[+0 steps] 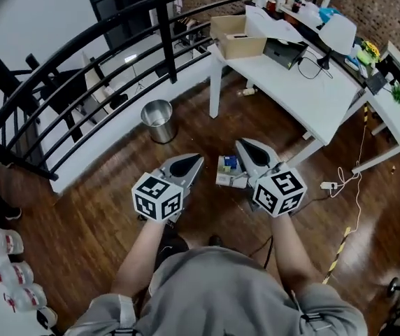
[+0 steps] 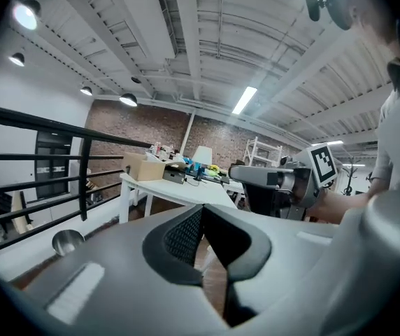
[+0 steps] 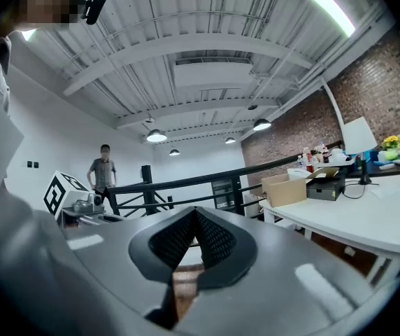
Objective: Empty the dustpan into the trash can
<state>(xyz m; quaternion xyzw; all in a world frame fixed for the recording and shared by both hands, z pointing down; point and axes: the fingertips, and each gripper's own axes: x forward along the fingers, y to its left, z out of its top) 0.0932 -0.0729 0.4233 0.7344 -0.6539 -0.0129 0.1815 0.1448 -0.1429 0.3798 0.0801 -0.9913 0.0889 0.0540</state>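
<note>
Clenched tip to tip with nothing between them, the jaws of the left gripper (image 2: 201,212) are filling the lower half of its own view. The right gripper (image 3: 195,215) is doing the same in its view, closed and empty. In the head view both are lying side by side at centre frame, pointing toward the top of the picture, each on a bare forearm (image 1: 138,252) reaching out from a grey shirt at the bottom edge.

Each marker cube (image 1: 158,197) is showing only black-and-white square patterns, with no words to read. A small box (image 1: 228,171) is sitting on the wooden floor (image 1: 88,222) between the two sets of tips. The right gripper is cutting off its right side, and its print is too small to read.

The trash can (image 1: 158,120), a round metal one, is standing on the floor just above and left of the left gripper, beside the black railing (image 1: 81,44), well apart from both grippers.

At upper right, a white table (image 1: 305,93) is carrying an open cardboard box (image 1: 236,37) and clutter too small to identify. Bottles (image 1: 4,242) with red labels are showing at lower left, their writing illegible. In the right gripper view a person (image 3: 102,168) is standing behind the railing at centre left.
</note>
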